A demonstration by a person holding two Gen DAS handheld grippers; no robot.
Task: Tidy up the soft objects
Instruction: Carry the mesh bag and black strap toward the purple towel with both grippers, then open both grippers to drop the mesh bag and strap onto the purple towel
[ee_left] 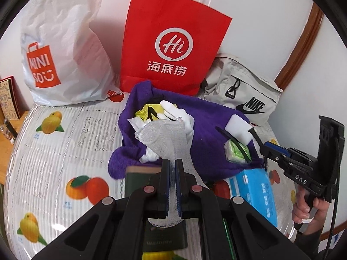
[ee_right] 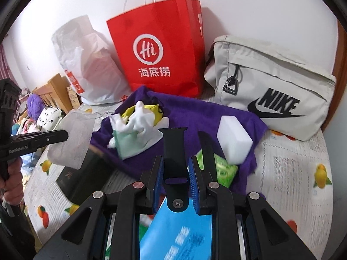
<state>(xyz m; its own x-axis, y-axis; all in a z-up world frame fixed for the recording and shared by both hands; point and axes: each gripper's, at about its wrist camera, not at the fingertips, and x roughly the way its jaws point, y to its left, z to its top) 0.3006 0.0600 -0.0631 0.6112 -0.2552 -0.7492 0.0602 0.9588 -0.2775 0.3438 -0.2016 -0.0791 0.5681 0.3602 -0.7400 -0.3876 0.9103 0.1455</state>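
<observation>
My left gripper (ee_left: 172,164) is shut on a silvery mesh cloth (ee_left: 164,134) that trails up onto a purple towel (ee_left: 206,130). On the towel lie white gloves (ee_left: 180,117), a yellow item, a white sponge block (ee_left: 238,127) and a green tissue pack (ee_left: 236,153). My right gripper (ee_right: 175,166) is shut on a black watch strap (ee_right: 173,147) above the towel (ee_right: 206,117). From the right wrist view the left gripper (ee_right: 65,135) shows at the left with the mesh cloth (ee_right: 73,138) in it. The right gripper (ee_left: 265,149) appears at the right of the left wrist view.
A red paper bag (ee_left: 173,43), a white Miniso bag (ee_left: 65,49) and a grey Nike bag (ee_right: 271,86) stand against the wall. A dark green box (ee_right: 86,173) and a blue pack (ee_left: 256,192) lie on the fruit-print tablecloth (ee_left: 65,147) by the towel.
</observation>
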